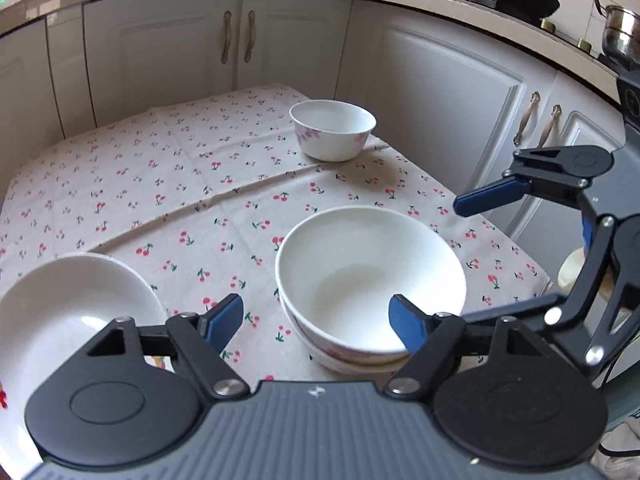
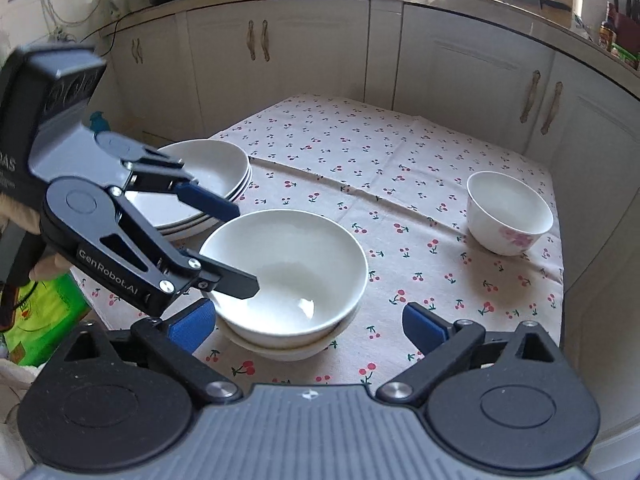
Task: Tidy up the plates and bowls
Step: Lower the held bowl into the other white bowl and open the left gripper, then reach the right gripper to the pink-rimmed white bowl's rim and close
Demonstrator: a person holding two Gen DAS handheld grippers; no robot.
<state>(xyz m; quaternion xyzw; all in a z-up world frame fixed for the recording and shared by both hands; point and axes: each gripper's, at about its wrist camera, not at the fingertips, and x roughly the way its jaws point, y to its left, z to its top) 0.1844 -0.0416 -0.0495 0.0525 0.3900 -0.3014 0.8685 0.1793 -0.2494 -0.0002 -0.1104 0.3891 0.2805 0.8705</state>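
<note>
- I take the stacked bowls [image 2: 286,276] as my landmark: two white bowls nested, standing on the cherry-print cloth [image 1: 160,184] near the tabletop's close edge.
- Beyond the stack the cloth is bare up to its far edge, which lies close to the cabinet doors [image 1: 180,48]; that is my widest open room.
- The small flowered bowl [image 2: 510,214] stands well apart from the stack, on the far right near the cloth's right edge.
- The pile of plates [image 2: 216,164] sits just left of the stack and a little behind it, near the cloth's left edge.
- My left claw [image 2: 242,246] is apart and holds nothing; its lower finger reaches over the stack's left rim into the top bowl, and I cannot tell whether it touches.
- My right claw [image 2: 308,320] stands wide apart and empty, its fingers on either side of the stack's near half, clear of the rim.
- From the left wrist camera the plates are cut off at the frame's left edge; how many are piled I cannot count surely.
</note>
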